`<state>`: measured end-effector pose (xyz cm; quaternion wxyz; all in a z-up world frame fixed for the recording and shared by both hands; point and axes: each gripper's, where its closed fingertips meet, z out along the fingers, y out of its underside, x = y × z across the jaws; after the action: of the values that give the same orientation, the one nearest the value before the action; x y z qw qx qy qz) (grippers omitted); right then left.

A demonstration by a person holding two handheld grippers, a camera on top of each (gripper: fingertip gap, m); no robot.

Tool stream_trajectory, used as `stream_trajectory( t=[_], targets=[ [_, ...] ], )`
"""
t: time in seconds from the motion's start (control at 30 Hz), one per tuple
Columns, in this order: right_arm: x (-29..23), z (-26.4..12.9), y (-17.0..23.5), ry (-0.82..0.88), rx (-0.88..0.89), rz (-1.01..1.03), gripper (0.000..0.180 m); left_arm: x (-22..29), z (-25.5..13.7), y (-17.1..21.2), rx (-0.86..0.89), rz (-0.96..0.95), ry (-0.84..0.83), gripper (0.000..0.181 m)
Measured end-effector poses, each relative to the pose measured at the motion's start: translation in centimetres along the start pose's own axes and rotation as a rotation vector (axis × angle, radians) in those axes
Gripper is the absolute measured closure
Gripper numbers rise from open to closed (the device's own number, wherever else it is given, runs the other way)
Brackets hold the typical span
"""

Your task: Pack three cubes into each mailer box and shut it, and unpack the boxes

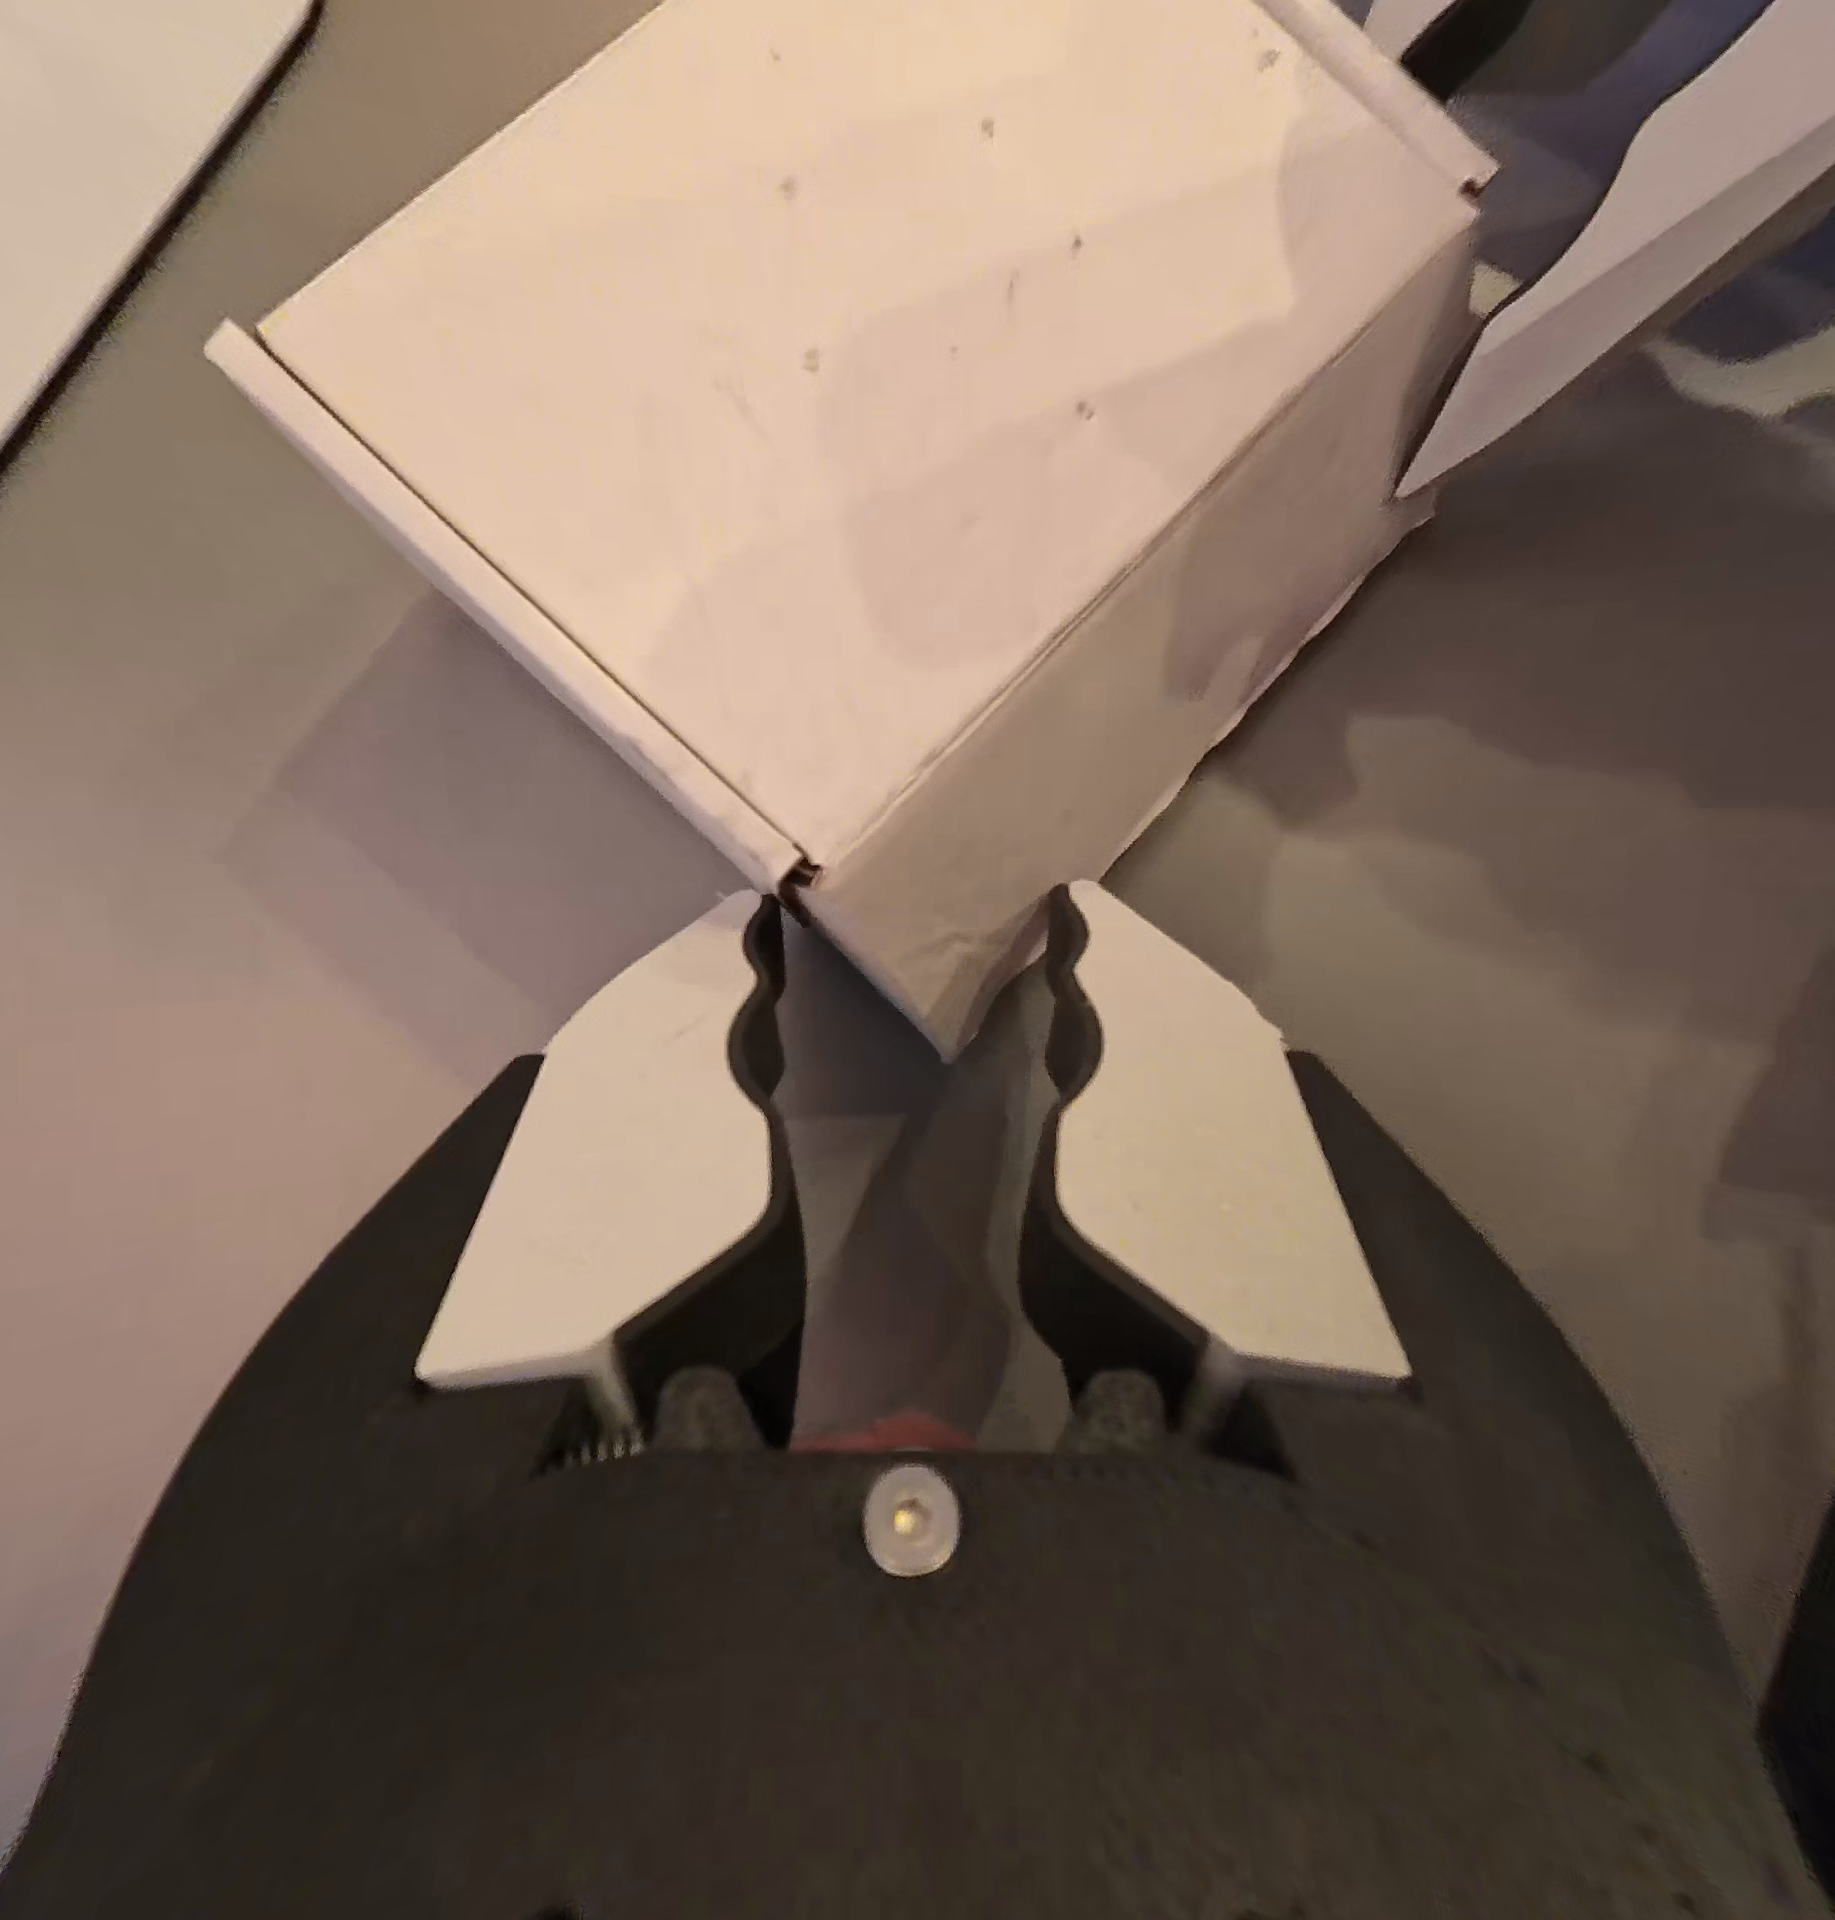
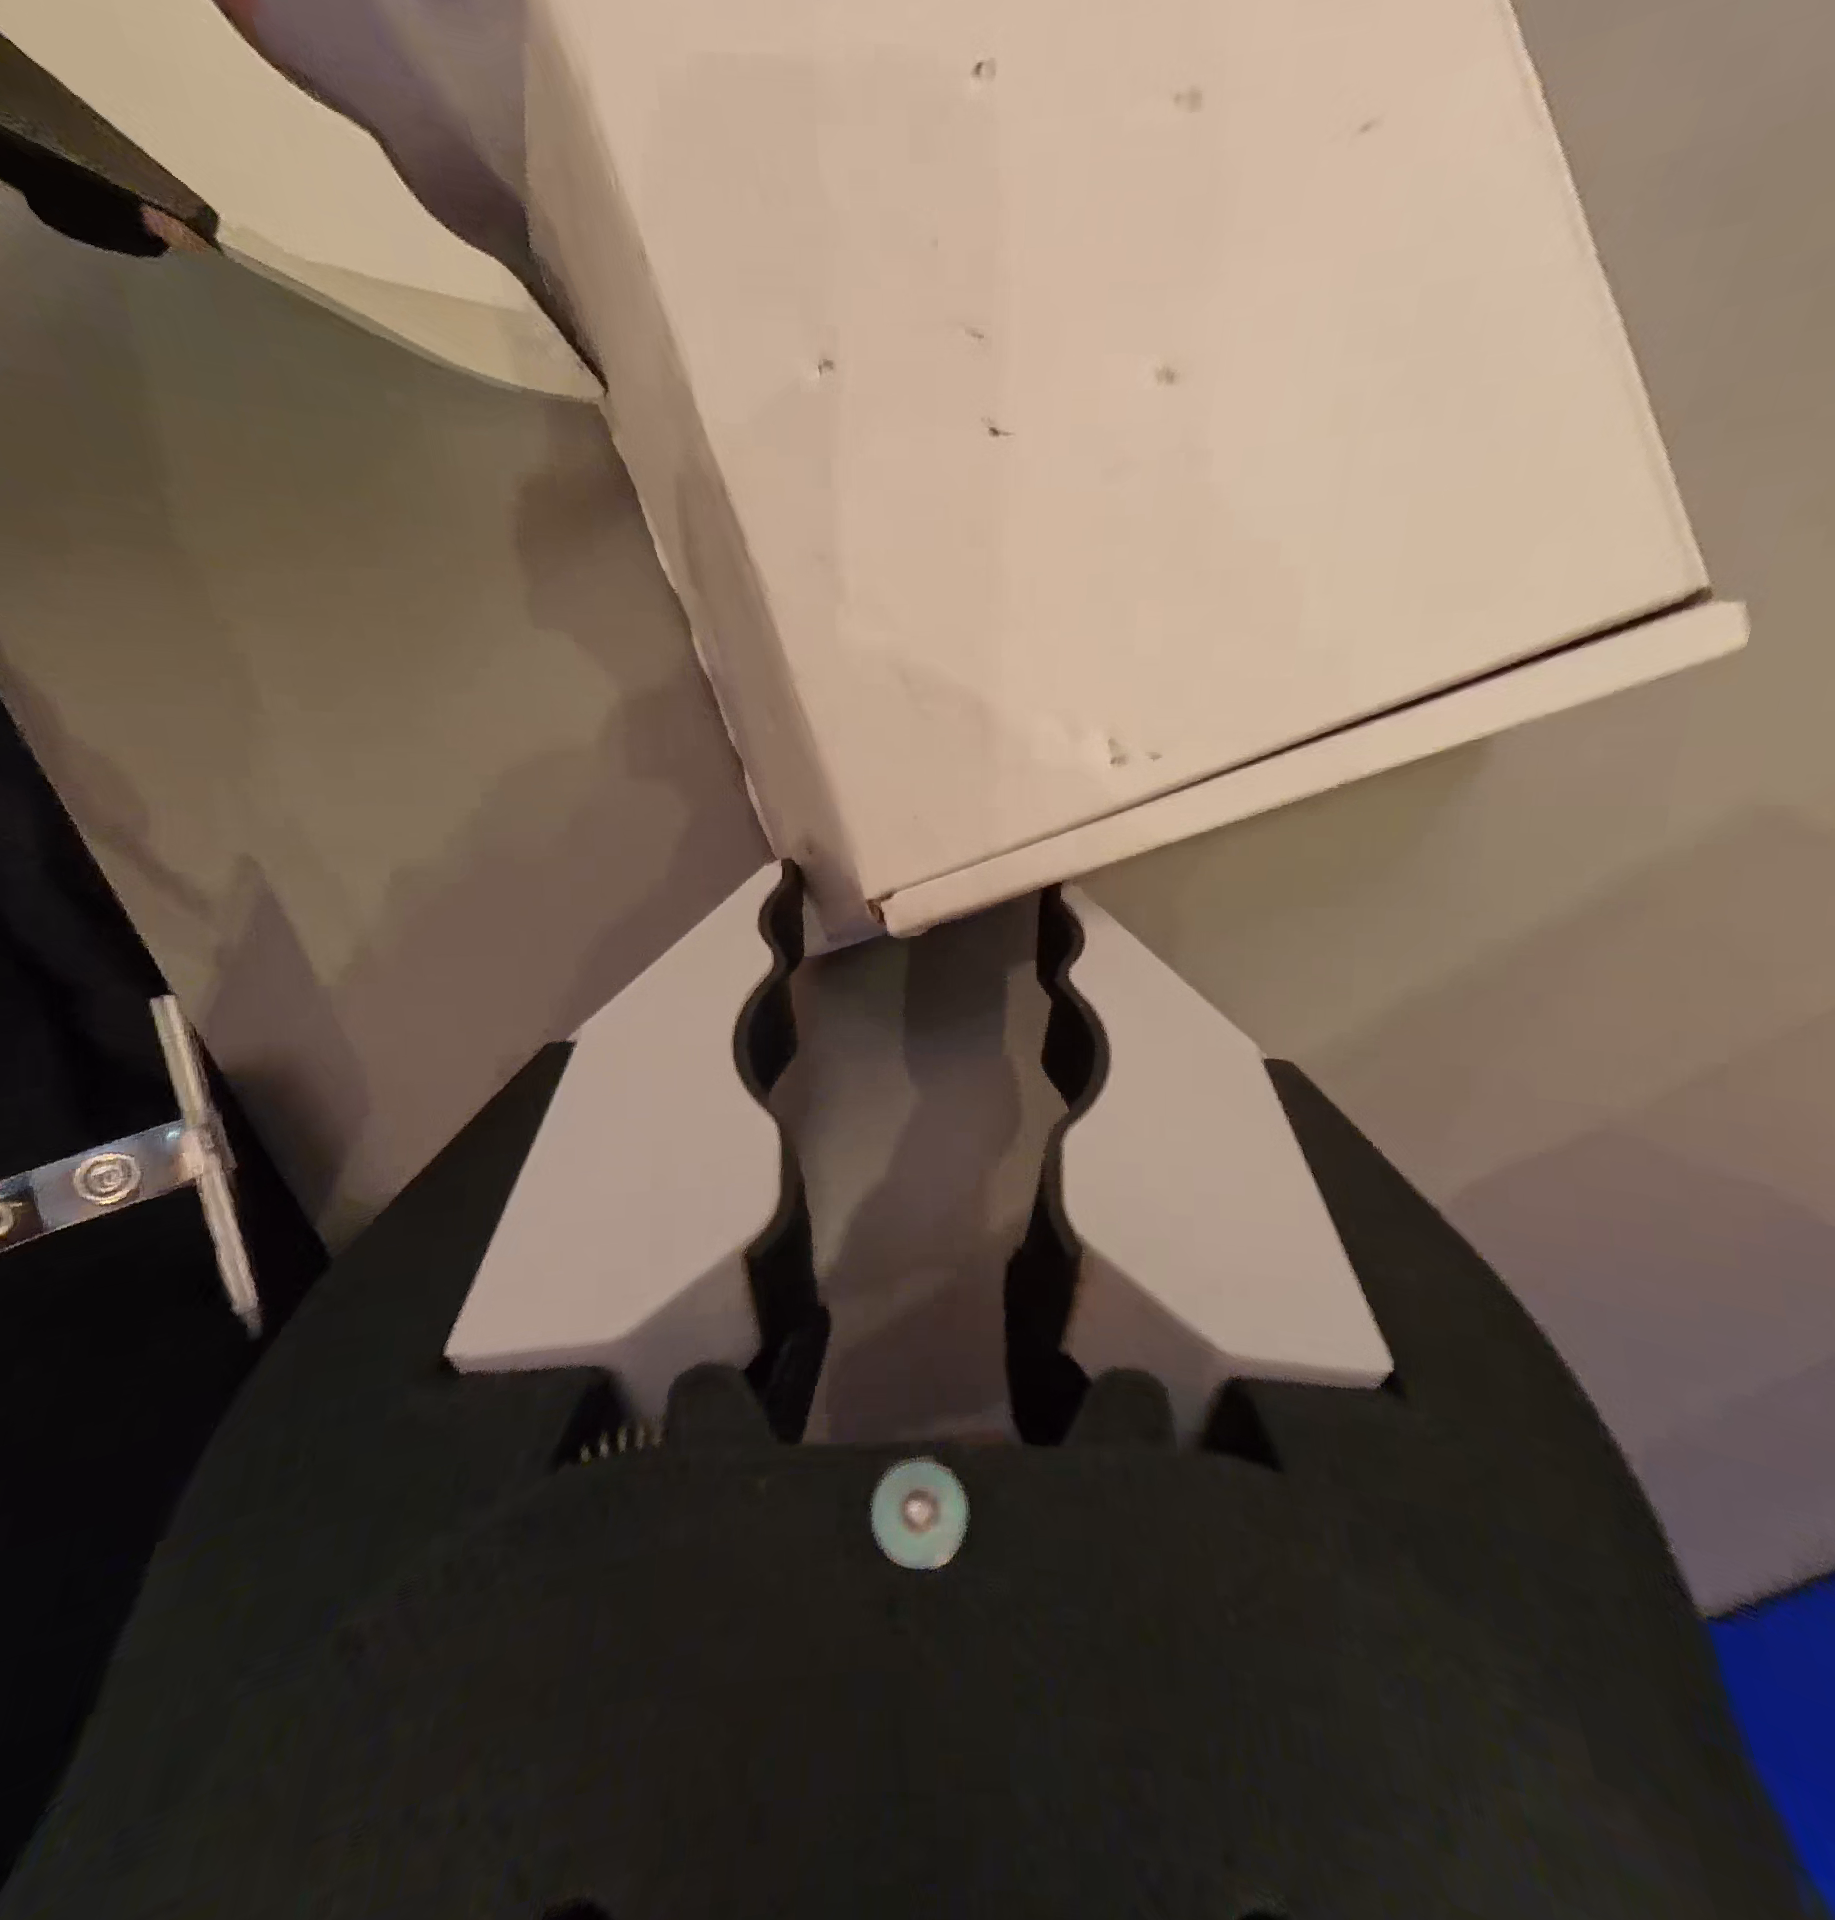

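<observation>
Left hand-held gripper first: jaws apart, straddling the near bottom corner of the shut white mailer box, clamped on nothing. Box dead ahead of the fingertips, lid down, front flap edge jutting off to the left. Over to the right hand-held gripper: jaws apart too, box corner just touching the left fingertip, other gripper's white finger visible up left against the box side. Grey bench beneath. Probably steadying the box from both corners; best to press evenly, keep it square, avoid crushing the cardboard.
</observation>
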<state>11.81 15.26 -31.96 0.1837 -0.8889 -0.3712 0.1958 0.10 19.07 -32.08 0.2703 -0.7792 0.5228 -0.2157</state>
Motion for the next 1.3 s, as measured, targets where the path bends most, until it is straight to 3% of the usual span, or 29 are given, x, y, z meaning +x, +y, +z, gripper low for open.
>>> stream_trajectory(
  t=[0.03, 0.3, 0.53, 0.7, 0.8, 1.3],
  targets=[
    [0.4, 0.0, -0.1, 0.029, -0.007, -0.02, 0.138, -0.1, 0.1, -0.1, 0.003, 0.013, -0.016, 0.134],
    [1.7, -0.1, -0.3, 0.131, -0.017, -0.111, 0.143, -1.1, 0.9, -0.5, 0.054, 0.047, -0.13, 0.14],
    [-0.2, -0.7, 1.4, -0.01, -0.065, -0.098, 0.142, 2.6, -0.8, 1.0, -0.023, 0.077, 0.023, 0.145],
    [0.2, -0.4, 0.8, 0.086, -0.047, -0.259, 0.131, 1.9, -1.1, 1.4, -0.026, 0.042, 0.061, 0.113],
    [0.5, -0.3, 0.5, 0.072, -0.027, -0.253, 0.127, 1.9, -0.6, 1.0, -0.022, 0.115, 0.057, 0.125],
    [2.2, -0.1, 0.1, 0.208, -0.095, -0.308, 0.149, -0.5, 0.4, 0.2, 0.048, 0.213, -0.16, 0.149]
  ],
)
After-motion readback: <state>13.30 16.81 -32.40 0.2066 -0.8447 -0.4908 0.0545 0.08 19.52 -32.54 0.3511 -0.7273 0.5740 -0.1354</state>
